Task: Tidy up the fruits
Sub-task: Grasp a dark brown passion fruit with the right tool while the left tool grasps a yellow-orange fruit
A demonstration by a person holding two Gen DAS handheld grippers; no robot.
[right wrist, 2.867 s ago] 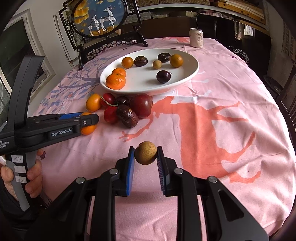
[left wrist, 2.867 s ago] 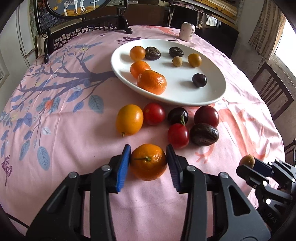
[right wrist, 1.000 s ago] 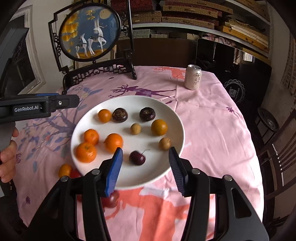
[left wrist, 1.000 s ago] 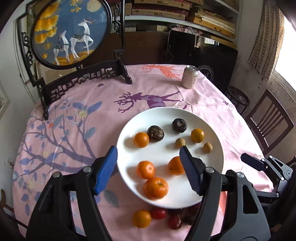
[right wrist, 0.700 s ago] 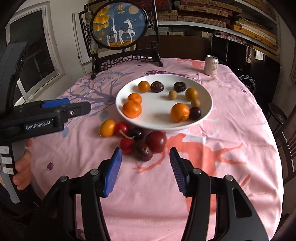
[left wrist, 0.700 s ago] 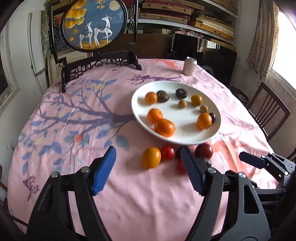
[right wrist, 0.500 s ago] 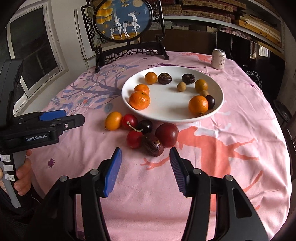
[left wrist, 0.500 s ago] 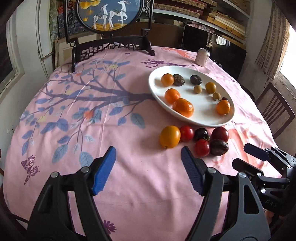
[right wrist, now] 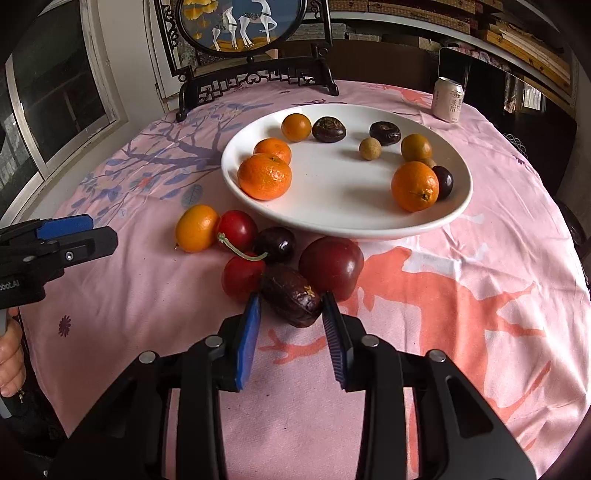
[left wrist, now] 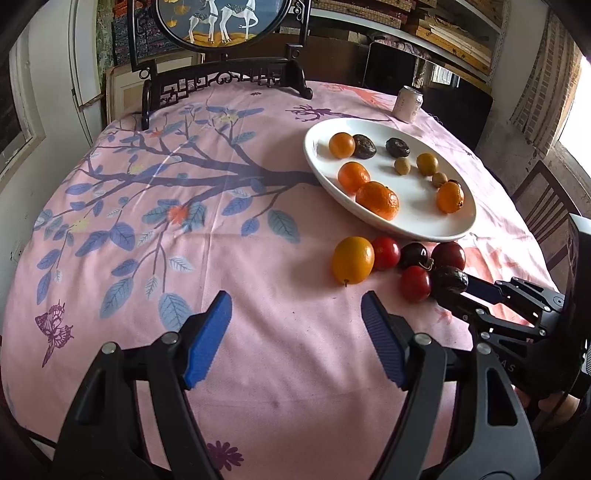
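Note:
My right gripper (right wrist: 291,299) is closing around a wrinkled dark passion fruit (right wrist: 291,295) that lies on the pink cloth; the pads flank it closely with a thin gap showing. Beside it lie a dark red plum (right wrist: 331,266), two red tomatoes (right wrist: 240,277), a dark cherry (right wrist: 275,243) and an orange fruit (right wrist: 195,228). Behind them the white plate (right wrist: 332,218) holds mandarins, dark fruits and small longans. My left gripper (left wrist: 295,314) stands open over bare cloth, left of the orange fruit (left wrist: 352,259).
A drinks can (right wrist: 448,99) stands behind the plate. A framed round deer screen (left wrist: 221,22) on a black stand sits at the table's far edge. A chair (left wrist: 543,206) stands off the right side. A hand (right wrist: 11,354) holds the left tool.
Both grippers have pulled back from over the plate and sunk toward the loose fruit. The right one's jaws have narrowed around the passion fruit. The left one stays wide.

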